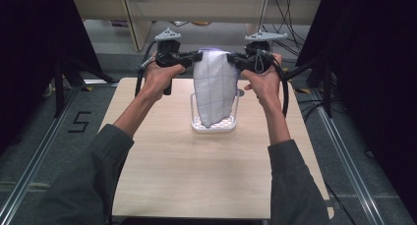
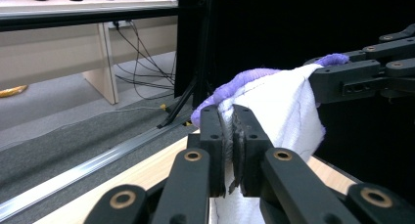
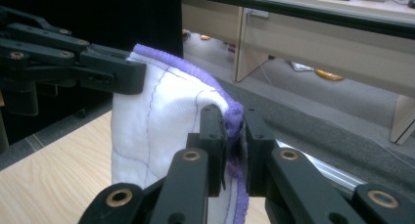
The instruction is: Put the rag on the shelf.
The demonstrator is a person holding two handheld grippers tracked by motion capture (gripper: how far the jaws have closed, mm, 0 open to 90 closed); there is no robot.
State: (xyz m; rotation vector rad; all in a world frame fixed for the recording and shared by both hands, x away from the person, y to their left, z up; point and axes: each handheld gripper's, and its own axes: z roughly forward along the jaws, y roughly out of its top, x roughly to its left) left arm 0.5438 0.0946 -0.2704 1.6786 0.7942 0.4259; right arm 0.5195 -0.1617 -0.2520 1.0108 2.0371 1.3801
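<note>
We see a pale wooden table (image 1: 196, 176) with a white rack (image 1: 213, 124) standing near the middle of its far edge. Above the rack hangs a white cloth (image 1: 214, 87) with a purple hem, held up by its two top corners, seemingly so it drapes freely. Our left claw (image 1: 193, 58) is clamped on one corner, our right claw (image 1: 232, 60) on the other.

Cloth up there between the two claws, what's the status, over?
Left gripper and right gripper both shut on the cloth, one top corner each. Cloth hangs over the white rack, lower end inside it. Nothing in the way.
</note>
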